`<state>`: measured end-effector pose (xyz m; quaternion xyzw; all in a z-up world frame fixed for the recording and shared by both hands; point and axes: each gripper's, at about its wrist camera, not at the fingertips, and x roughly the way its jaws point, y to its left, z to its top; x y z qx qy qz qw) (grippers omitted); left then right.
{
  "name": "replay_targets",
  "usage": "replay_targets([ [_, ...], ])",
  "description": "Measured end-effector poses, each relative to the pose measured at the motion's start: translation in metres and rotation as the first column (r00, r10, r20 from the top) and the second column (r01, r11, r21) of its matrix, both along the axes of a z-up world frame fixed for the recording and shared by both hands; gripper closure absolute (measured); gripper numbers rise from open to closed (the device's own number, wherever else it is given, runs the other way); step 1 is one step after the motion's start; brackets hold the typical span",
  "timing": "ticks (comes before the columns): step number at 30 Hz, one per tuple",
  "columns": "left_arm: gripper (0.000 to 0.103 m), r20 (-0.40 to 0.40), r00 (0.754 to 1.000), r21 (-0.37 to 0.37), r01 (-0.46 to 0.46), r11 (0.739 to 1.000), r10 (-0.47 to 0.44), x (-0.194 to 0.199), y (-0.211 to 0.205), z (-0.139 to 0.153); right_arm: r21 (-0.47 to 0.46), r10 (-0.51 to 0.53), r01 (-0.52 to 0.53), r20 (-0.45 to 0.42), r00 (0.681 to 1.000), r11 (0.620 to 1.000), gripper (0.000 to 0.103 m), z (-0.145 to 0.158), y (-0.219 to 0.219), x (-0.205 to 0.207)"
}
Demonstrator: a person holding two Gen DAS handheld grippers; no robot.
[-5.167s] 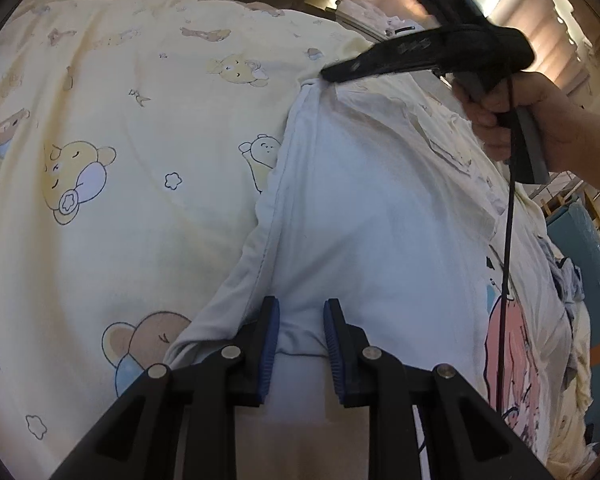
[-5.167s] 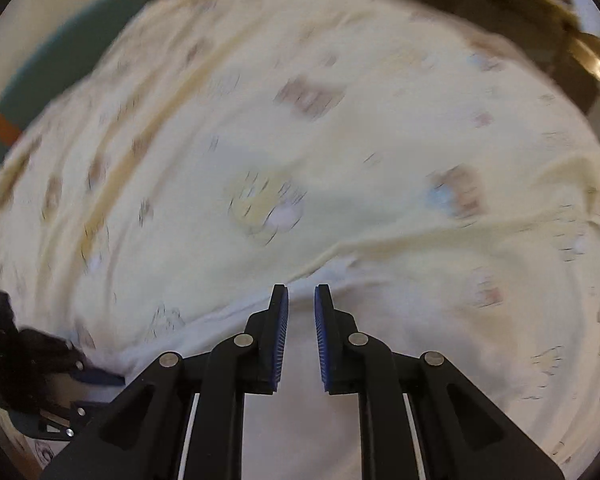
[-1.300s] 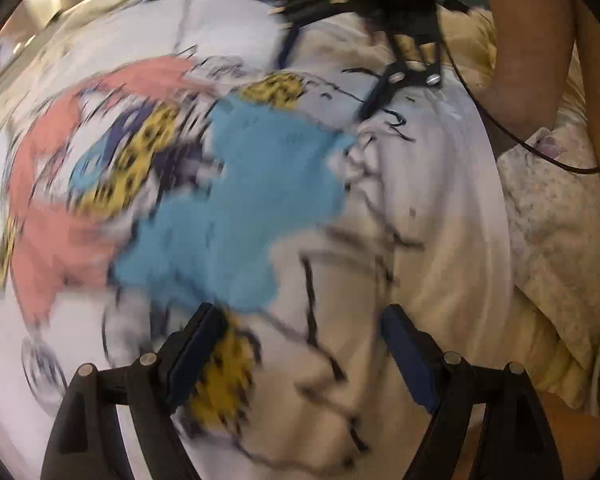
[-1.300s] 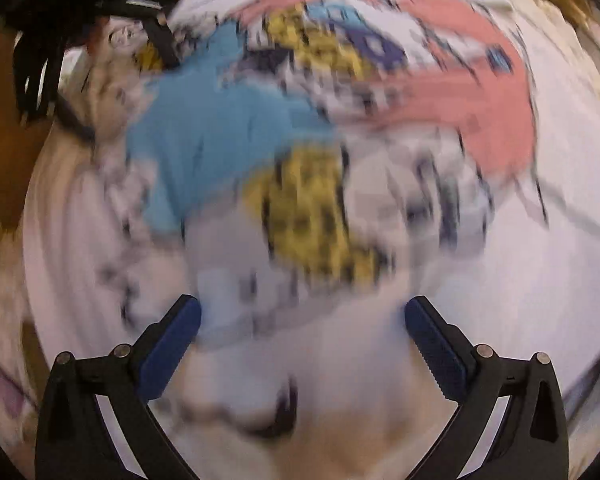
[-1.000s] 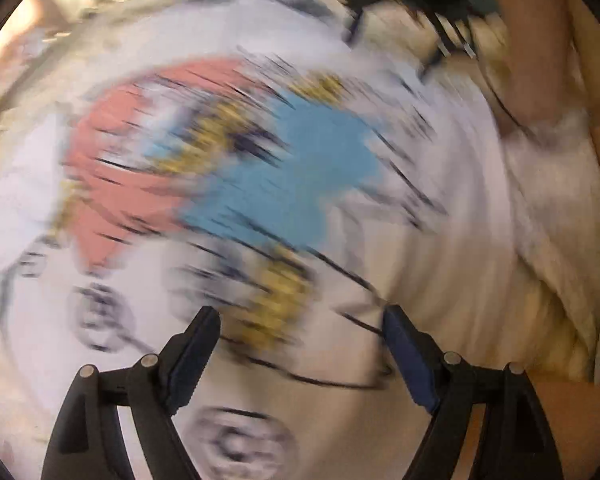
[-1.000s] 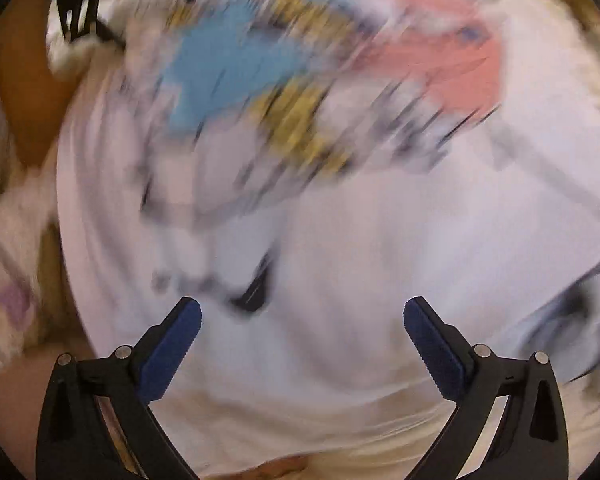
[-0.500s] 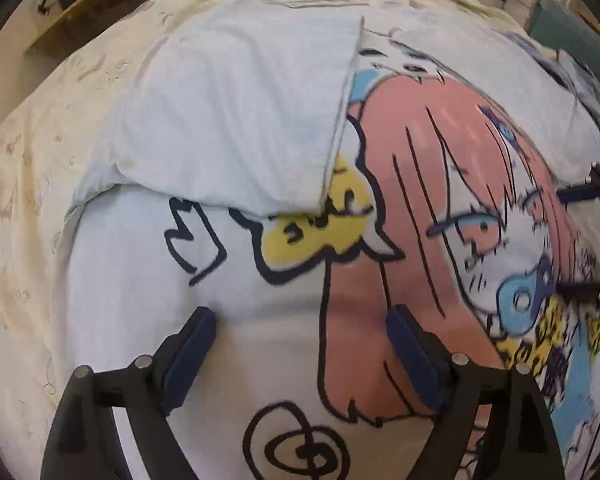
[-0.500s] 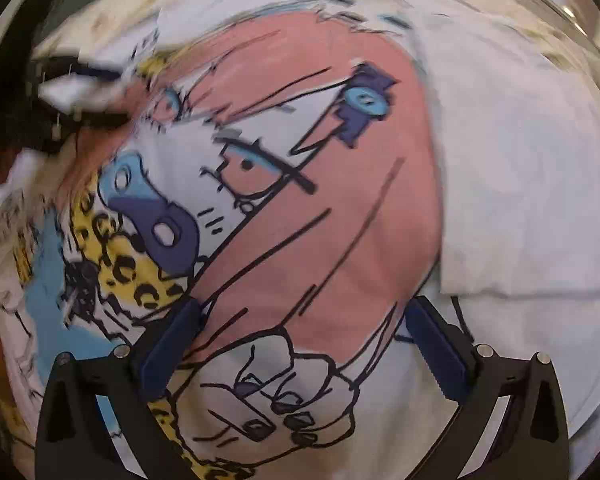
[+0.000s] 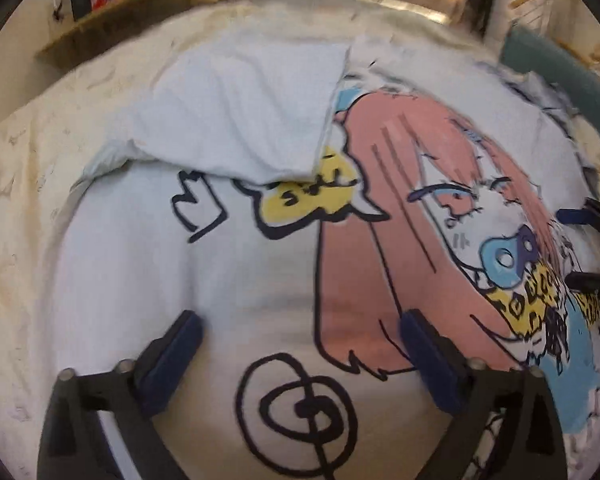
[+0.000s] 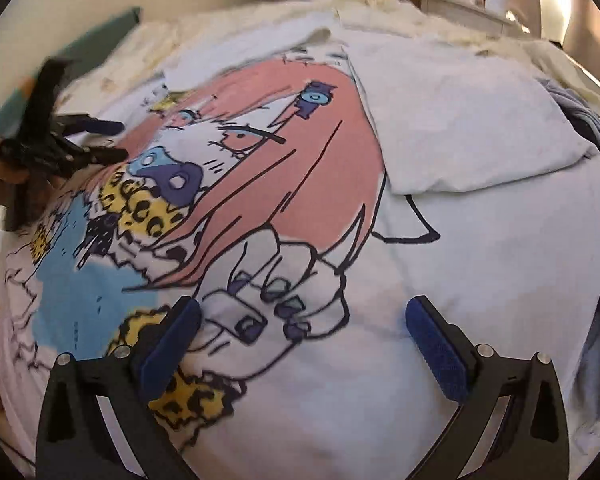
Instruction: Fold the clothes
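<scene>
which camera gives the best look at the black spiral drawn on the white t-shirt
The left wrist view: the black spiral drawing sits whole between its open tongs on the white printed t-shirt. The right wrist view does not show it.

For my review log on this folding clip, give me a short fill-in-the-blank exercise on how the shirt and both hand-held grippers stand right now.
1. The cartoon girl printed on the white T-shirt has ____ hair.
2. The jaws of the left hand-held gripper stand wide ____.
3. A sleeve lies folded ____ the shirt's printed front.
4. The right hand-held gripper grips ____.

Missing words: pink; open; over; nothing
</scene>
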<state>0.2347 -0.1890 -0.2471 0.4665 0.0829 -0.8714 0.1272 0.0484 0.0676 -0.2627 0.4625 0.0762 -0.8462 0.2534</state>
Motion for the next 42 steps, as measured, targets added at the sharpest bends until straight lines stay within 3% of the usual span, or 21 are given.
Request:
replay_targets([
  [3, 0.001, -0.025, 1.0, -0.017, -0.003, 1.0, 0.003, 0.007, 0.006, -0.001, 0.037, 0.043, -0.044, 0.028, 0.999, 0.998, 0.0, -0.012, 0.0, -0.009],
  [5, 0.001, -0.055, 0.998, -0.037, -0.009, 0.999, 0.007, 0.005, 0.014, -0.026, 0.066, 0.07, -0.072, 0.03, 0.997, 0.995, 0.0, -0.015, -0.002, -0.008],
  [8, 0.001, -0.056, 0.998, -0.038, -0.008, 0.999, 0.006, -0.014, 0.027, -0.035, 0.053, 0.06, -0.06, 0.007, 0.998, 0.997, 0.0, -0.014, 0.006, -0.003],
  [13, 0.001, -0.055, 0.998, -0.036, -0.007, 0.999, 0.005, -0.034, 0.029, -0.04, 0.023, 0.055, -0.054, -0.031, 0.998, 0.998, 0.0, 0.0, 0.036, 0.012],
  [24, 0.001, -0.054, 0.999, -0.035, -0.005, 0.999, 0.003, -0.026, 0.028, -0.037, 0.035, 0.057, -0.056, -0.029, 0.998, 0.998, 0.0, 0.006, 0.045, 0.007],
  [30, 0.001, -0.054, 0.999, -0.036, -0.006, 0.999, 0.004, -0.028, 0.028, -0.038, 0.121, 0.128, -0.133, 0.051, 0.991, 0.984, 0.0, 0.009, 0.04, 0.0],
  [35, 0.001, -0.053, 0.999, -0.036, -0.005, 0.999, 0.003, -0.024, 0.026, -0.037, 0.187, 0.157, -0.19, 0.176, 0.972, 0.964, 0.0, 0.011, 0.036, -0.011],
  [42, 0.001, -0.053, 0.999, -0.036, -0.004, 0.999, 0.002, -0.021, 0.025, -0.036, 0.229, 0.16, -0.209, 0.215, 0.963, 0.951, 0.0, 0.016, 0.038, -0.006],
])
